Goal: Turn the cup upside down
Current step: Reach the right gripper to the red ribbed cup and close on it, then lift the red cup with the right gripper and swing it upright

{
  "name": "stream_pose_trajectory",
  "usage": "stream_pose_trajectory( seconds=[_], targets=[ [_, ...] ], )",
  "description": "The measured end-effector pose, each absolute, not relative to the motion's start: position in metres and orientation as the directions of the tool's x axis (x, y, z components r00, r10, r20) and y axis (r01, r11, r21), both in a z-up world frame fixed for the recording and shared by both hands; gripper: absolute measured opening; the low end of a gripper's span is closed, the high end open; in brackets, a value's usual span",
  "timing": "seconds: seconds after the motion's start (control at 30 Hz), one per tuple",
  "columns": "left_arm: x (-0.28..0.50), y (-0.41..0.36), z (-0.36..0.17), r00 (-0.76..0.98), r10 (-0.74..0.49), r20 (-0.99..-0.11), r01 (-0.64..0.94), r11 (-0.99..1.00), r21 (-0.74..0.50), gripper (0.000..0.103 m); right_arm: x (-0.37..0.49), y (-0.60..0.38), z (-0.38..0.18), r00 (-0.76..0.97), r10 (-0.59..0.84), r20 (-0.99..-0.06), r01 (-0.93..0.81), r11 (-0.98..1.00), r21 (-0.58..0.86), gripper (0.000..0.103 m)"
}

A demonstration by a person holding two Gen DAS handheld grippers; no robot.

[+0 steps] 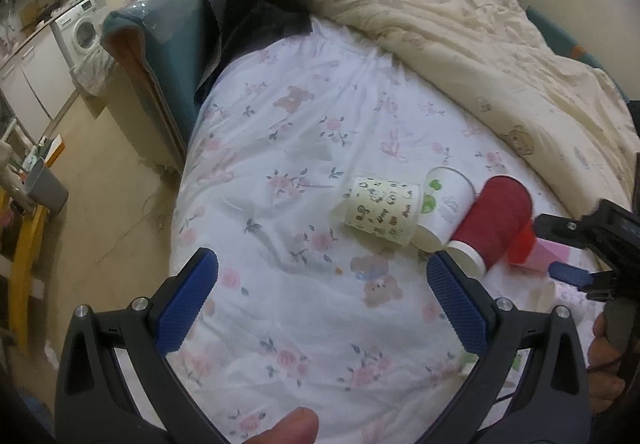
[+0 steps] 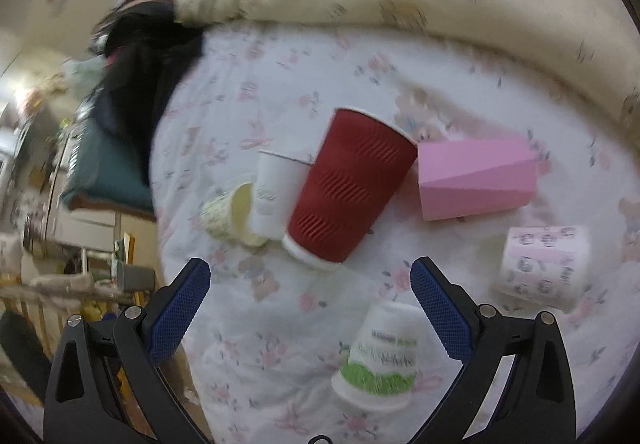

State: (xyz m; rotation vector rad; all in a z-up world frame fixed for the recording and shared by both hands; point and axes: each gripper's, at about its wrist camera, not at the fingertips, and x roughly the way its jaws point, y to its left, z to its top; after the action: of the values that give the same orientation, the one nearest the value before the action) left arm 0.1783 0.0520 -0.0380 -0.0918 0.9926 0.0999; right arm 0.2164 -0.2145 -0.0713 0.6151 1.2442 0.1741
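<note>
1. Right wrist view: cream patterned cup (image 2: 224, 214), white cup (image 2: 272, 196) and red cup (image 2: 352, 188) lie touching on the bed (image 2: 280, 84).
2. Pink cup (image 2: 476, 180) lies just beside; floral cup (image 2: 544, 268) farther right.
3. Green-banded cup (image 2: 380, 360) stands inverted between the spread, empty right hand-held gripper (image 2: 310, 280).
4. Left hand-held gripper (image 1: 322, 272) is spread too, over open sheet.

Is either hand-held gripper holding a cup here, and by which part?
Nothing is held. The left hand-held gripper and right hand-held gripper are both open above the bed, short of the red cup.
</note>
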Motion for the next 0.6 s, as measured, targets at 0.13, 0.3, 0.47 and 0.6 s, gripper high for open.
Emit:
stream_pose_trajectory(
  seconds=[0.13, 0.3, 0.47, 0.6],
  targets=[
    [0.181, 0.053, -0.047, 0.523, 0.024, -0.852, -0.121, 0.992, -0.047, 0.103, 0.240, -0.217, -0.116, 0.293, 0.482, -0.826, 0.332, 0.759, 0.561, 0.091],
    [0.183, 0.049, -0.057, 0.499, 0.019, -0.866, -0.113, 0.993, -0.044, 0.103, 0.254, -0.213, -0.147, 0.280, 0.480, -0.831, 0.407, 0.725, 0.556, 0.086],
    [0.185, 0.048, -0.061, 0.483, 0.018, -0.876, -0.119, 0.992, -0.046, 0.103, 0.260, -0.211, -0.167, 0.267, 0.489, -0.831, 0.445, 0.702, 0.556, 0.076],
    [0.186, 0.044, -0.060, 0.493, 0.028, -0.869, -0.116, 0.993, -0.034, 0.103, 0.259, -0.210, -0.171, 0.284, 0.514, -0.809, 0.425, 0.689, 0.587, 0.073]
  ],
)
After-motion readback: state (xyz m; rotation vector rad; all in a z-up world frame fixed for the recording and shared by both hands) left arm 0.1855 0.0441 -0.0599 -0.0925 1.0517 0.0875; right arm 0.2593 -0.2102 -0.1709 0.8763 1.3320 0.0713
